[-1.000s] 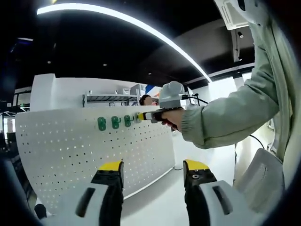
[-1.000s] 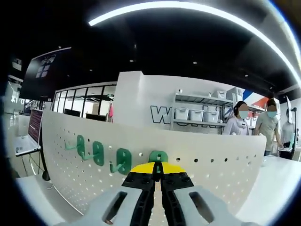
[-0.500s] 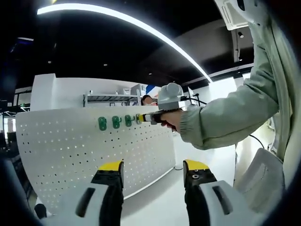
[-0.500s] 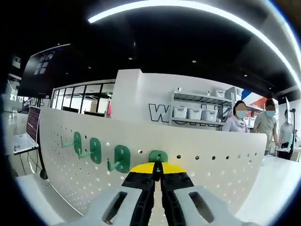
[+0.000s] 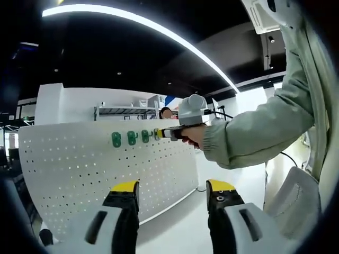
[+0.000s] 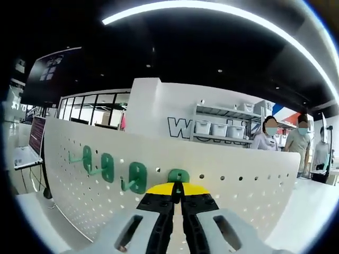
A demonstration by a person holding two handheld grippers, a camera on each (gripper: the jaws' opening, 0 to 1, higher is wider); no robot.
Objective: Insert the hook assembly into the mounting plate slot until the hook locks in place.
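Right gripper (image 6: pixel 177 197): jaws closed to a thin slit, tips pressed up at the fourth green hook (image 6: pixel 178 176) on the white pegboard (image 6: pixel 238 190). Looks clamped on the hook's stem, but the actual grip is hidden behind the yellow tips. Held square to the board, likely so the hook's back tabs go straight into the holes.

Three more green hooks (image 6: pixel 137 177) sit in a row toward the board's left edge, all near its top edge, already mounted, so this one probably continues the row. Whether it has locked, cannot tell.

Left gripper (image 5: pixel 172 201): jaws wide apart, holding nothing, kept back and low over the surface (image 5: pixel 180 230), likely to keep board, hooks and the sleeve (image 5: pixel 254 132) in sight.
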